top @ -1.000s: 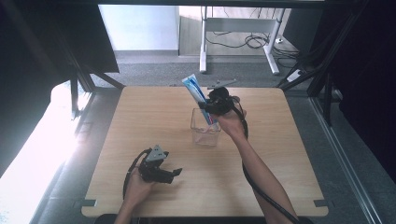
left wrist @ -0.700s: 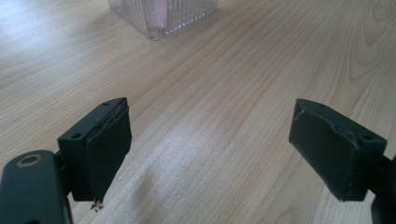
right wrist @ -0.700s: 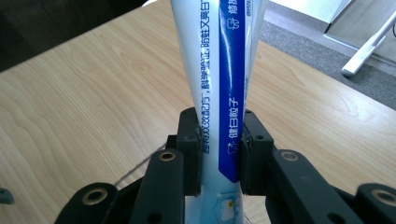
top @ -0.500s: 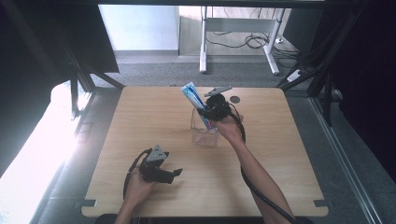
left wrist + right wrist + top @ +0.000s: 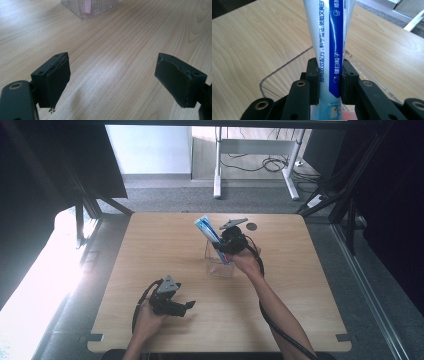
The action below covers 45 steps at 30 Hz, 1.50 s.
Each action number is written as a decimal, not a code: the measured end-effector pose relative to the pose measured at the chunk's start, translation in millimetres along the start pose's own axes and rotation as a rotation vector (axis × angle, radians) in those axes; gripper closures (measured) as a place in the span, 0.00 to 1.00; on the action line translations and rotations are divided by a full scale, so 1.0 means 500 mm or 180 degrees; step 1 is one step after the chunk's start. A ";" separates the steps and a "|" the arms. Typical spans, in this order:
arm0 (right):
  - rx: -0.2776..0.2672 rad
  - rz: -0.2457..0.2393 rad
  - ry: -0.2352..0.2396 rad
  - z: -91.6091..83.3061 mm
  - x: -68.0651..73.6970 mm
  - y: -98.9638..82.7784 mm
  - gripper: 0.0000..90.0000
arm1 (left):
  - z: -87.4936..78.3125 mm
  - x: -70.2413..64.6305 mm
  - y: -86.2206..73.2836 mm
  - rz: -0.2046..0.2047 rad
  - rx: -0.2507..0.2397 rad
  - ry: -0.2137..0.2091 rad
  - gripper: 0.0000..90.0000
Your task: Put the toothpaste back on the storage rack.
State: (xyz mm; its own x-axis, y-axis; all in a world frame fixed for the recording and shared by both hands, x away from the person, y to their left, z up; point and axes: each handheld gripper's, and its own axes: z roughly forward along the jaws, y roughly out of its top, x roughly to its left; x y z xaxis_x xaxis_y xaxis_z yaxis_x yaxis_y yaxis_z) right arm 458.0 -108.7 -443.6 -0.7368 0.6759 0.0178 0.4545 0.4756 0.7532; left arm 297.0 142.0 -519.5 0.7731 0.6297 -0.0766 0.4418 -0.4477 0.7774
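Gripping a toothpaste tube (image 5: pixel 329 50) between its two black jaws, the right hand-held gripper (image 5: pixel 226 245) hangs over a clear plastic container (image 5: pixel 220 262) that stands near the middle of the wooden worktop (image 5: pixel 150 250). In the right gripper view the jaws press on both sides of the tube's lower part; the tube is white and pale blue with a dark blue stripe bearing printed characters, and it runs from the jaws toward twelve o'clock. The container's transparent rim (image 5: pixel 284 67) curves around below and behind the tube, and a pink patch shows at the bottom edge of that view, at about five o'clock from the jaws. In the high view the tube (image 5: pixel 206 227) leans toward eleven o'clock, its upper end well above the container's rim and its lower end down inside the container. The person's right forearm (image 5: pixel 272 305) reaches in from five o'clock to the gripper.

The left hand-held gripper (image 5: pixel 186 306) lies low over the worktop at about seven o'clock from the container, well apart from it, held in the person's left hand (image 5: pixel 147 320). In the left gripper view its jaws stand wide apart with bare wood between them, and the ribbed base of the container (image 5: pixel 90 7) sits at twelve o'clock with something pink inside.
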 end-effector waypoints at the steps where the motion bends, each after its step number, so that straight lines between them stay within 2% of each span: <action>1: -0.0003 -0.0002 -0.0001 0.000 0.001 -0.002 0.81 | 0.000 0.000 0.000 0.0001 0.0001 -0.0001 0.15; 9: 0.0044 0.0028 0.0082 -0.003 -0.005 -0.012 0.80 | 0.004 -0.002 0.000 0.0011 0.0023 -0.0008 0.15; 12: 0.0199 -0.0017 0.0095 0.002 -0.005 -0.022 0.79 | 0.006 -0.004 0.000 0.0007 0.0026 -0.0009 0.15; 13: 0.0205 -0.0109 0.0049 0.001 -0.002 -0.025 0.79 | 0.006 -0.004 0.000 0.0007 0.0030 -0.0016 0.15; 14: 0.0210 -0.0129 0.0036 0.000 0.000 -0.026 0.79 | 0.006 -0.003 0.000 0.0014 0.0037 -0.0014 0.15; 21: 0.0245 -0.0123 0.0081 -0.001 -0.002 -0.027 0.75 | 0.008 -0.004 0.000 0.0021 0.0045 -0.0006 0.15; 25: 0.0165 -0.0049 0.0125 -0.005 -0.008 -0.031 0.71 | 0.008 -0.005 0.001 0.0023 0.0045 -0.0007 0.15; 33: 0.0091 -0.0061 0.0134 -0.023 -0.004 -0.021 0.61 | 0.010 -0.006 0.001 0.0037 0.0060 -0.0010 0.15; 37: 0.0109 -0.0144 0.0111 -0.028 0.002 -0.018 0.55 | 0.010 -0.006 0.001 0.0031 0.0052 -0.0012 0.15; 40: 0.0044 -0.0220 0.0129 -0.036 0.008 -0.018 0.47 | 0.009 -0.005 0.001 0.0034 0.0065 -0.0011 0.15; 45: -0.0016 -0.0232 0.0098 -0.045 0.010 -0.017 0.38 | 0.009 -0.005 0.001 0.0030 0.0059 -0.0014 0.15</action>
State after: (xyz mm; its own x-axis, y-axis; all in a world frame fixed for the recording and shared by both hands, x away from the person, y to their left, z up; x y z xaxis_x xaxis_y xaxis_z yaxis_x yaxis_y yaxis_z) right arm 439.3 -122.1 -435.3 -0.7828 0.6220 -0.0172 0.3966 0.5200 0.7565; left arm 297.5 137.5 -521.8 0.7792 0.6227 -0.0722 0.4428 -0.4652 0.7665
